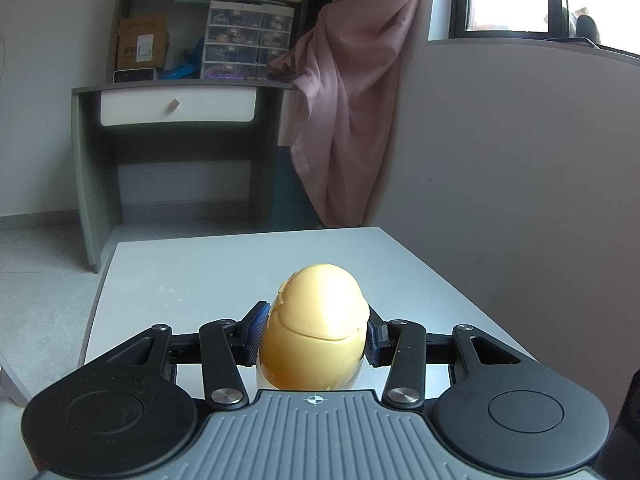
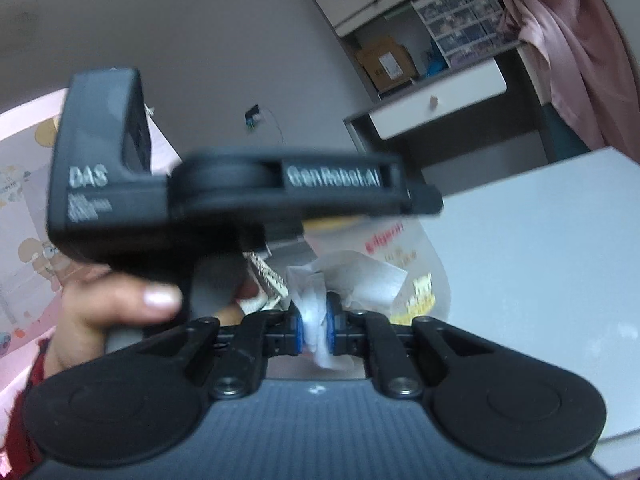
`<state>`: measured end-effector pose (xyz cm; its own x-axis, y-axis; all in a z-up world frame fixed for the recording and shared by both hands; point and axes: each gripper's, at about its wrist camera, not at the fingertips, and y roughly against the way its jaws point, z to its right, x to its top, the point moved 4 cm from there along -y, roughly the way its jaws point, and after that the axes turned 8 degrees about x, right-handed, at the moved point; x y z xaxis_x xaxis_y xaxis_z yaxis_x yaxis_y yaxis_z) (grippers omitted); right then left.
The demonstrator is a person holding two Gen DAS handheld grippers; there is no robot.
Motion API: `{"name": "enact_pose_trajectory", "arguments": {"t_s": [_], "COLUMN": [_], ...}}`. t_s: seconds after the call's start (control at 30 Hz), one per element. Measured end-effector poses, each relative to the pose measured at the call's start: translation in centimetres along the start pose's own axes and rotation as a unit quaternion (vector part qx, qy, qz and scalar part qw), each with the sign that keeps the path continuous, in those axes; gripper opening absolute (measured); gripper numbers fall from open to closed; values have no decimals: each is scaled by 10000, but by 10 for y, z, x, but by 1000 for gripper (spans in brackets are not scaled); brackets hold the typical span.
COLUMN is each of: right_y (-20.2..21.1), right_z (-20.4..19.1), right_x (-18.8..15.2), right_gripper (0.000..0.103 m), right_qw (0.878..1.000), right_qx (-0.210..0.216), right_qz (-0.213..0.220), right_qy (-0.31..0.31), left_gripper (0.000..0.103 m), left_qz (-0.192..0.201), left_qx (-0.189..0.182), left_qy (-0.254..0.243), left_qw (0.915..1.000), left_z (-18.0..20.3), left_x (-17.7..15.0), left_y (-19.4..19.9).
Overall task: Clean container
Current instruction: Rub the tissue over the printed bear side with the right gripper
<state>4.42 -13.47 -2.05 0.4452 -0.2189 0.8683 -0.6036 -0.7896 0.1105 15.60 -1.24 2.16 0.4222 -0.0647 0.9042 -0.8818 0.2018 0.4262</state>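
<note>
My left gripper (image 1: 314, 336) is shut on a yellow egg-shaped container (image 1: 316, 328) with a domed lid, held above the white table (image 1: 208, 272). In the right wrist view my right gripper (image 2: 314, 330) is shut on a crumpled white paper tissue (image 2: 320, 300). The tissue touches the container's clear, printed lower body (image 2: 416, 280), which sits under the left gripper's black housing (image 2: 224, 192). The person's hand (image 2: 116, 304) holds that housing. The view is blurred.
A grey desk with a white drawer (image 1: 176, 108) and shelves of boxes stands beyond the table. A pink curtain (image 1: 360, 100) hangs by the window at right. The wall runs along the table's right side.
</note>
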Motion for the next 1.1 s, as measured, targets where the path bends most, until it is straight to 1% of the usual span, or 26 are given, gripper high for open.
{"name": "enact_pose_trajectory", "arguments": {"t_s": [0.1,0.37,0.57,0.67,0.77,0.87,0.97,1.1], "right_y": [0,-4,-4,-1,2,2,4,11], "right_z": [6,13,11,3,-9,-13,-15,-12], "right_x": [-5,-22,-26,-21,-14,-10,-8,0], "right_gripper": [10,11,11,11,11,11,11,11], "right_qw": [9998,9990,9987,9992,9994,9988,9987,9990], "right_qx": [61,-106,-125,-47,-37,-47,-13,127], "right_qz": [-90,-403,-465,-393,-245,-244,-187,22], "right_qy": [-164,-189,-173,-67,229,430,473,432], "left_gripper": [47,47,47,47,47,47,47,47], "left_qz": [-5,-8,-8,-13,-35,-15,-29,-76], "left_qx": [-4,1,3,2,-4,21,6,-41], "left_qy": [10,7,-2,-15,-43,-52,-94,-165], "left_qw": [10000,10000,10000,10000,10000,10000,10000,9998], "left_z": [0,-2,0,0,-1,-2,-3,0], "left_x": [0,-2,-2,-3,-3,-1,0,-2], "left_y": [0,0,0,0,1,4,6,5]}}
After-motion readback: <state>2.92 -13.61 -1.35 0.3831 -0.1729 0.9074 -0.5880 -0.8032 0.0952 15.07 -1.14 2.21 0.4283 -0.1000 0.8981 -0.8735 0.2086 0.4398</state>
